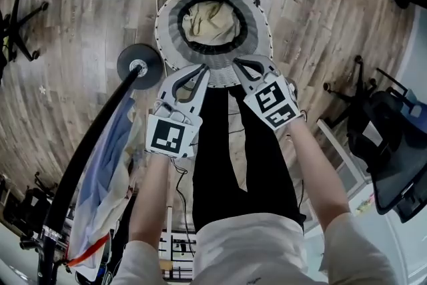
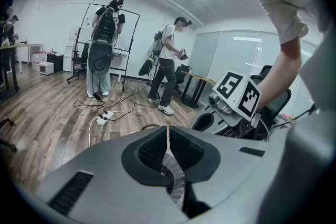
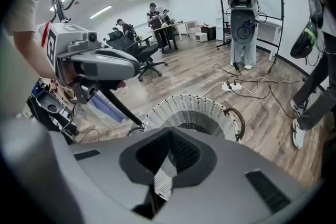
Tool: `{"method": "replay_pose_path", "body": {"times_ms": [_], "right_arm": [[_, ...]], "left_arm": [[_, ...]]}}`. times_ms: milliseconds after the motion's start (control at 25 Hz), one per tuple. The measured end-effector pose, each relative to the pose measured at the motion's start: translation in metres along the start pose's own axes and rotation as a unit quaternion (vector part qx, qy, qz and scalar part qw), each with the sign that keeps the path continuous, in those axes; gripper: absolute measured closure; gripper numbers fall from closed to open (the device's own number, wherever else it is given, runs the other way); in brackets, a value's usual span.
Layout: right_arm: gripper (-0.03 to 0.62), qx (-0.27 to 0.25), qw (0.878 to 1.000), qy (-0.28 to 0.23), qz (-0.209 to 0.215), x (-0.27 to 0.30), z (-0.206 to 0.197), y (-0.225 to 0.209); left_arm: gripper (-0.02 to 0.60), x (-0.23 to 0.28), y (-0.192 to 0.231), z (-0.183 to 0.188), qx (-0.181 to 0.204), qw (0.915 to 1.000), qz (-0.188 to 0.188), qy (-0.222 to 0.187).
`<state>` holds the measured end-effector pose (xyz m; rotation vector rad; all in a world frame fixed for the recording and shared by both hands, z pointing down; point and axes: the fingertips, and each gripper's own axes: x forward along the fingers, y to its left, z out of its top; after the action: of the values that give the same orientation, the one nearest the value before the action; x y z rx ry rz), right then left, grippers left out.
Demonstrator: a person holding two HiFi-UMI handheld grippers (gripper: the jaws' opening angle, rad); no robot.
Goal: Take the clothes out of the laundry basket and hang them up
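The round white laundry basket (image 1: 170,20) stands on the wood floor ahead of me, with a crumpled beige garment (image 1: 210,20) at its bottom. Both grippers hang side by side just over the near rim. My left gripper (image 1: 201,69) is shut and holds nothing; in its own view the jaws (image 2: 167,129) meet over the floor. My right gripper (image 1: 238,64) is also shut and empty, its jaws (image 3: 168,137) pointing down at the basket (image 3: 191,113). Hung light-blue and white clothes (image 1: 107,170) drape from the black rack pole (image 1: 93,143) on my left.
The rack's round base (image 1: 139,65) sits just left of the basket. Office chairs (image 1: 390,143) stand at right and another (image 1: 17,27) at far left. A power strip with cables (image 2: 102,119) lies on the floor. Two people (image 2: 168,65) stand by a whiteboard beyond.
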<state>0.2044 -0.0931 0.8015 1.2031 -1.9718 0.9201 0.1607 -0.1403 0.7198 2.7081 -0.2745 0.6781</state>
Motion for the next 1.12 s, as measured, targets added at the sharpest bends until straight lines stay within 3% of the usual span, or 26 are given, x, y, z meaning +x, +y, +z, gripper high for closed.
{"method": "replay_pose_path", "body": {"times_ms": [280, 560, 800, 960, 1120], "right_arm": [[0.585, -0.01, 0.999, 0.03, 0.029, 0.064, -0.037, -0.021], [0.571, -0.026, 0.995, 0.076, 0.06, 0.122, -0.084, -0.041], [0.568, 0.008, 0.995, 0.089, 0.051, 0.165, -0.108, -0.071], [0.562, 0.049, 0.993, 0.095, 0.046, 0.194, -0.115, -0.084], [0.553, 0.057, 0.992, 0.104, 0.035, 0.224, -0.122, -0.097]], "left_arm": [[0.552, 0.032, 0.018, -0.042, 0.004, 0.9993, 0.029, 0.022], [0.552, 0.061, 0.033, -0.075, -0.04, 0.9963, 0.069, 0.032], [0.552, 0.086, 0.044, -0.101, -0.064, 0.9933, 0.087, 0.039], [0.552, 0.096, 0.054, -0.111, -0.061, 0.9933, 0.088, 0.042], [0.552, 0.104, 0.064, -0.117, -0.062, 0.9937, 0.085, 0.04]]}}
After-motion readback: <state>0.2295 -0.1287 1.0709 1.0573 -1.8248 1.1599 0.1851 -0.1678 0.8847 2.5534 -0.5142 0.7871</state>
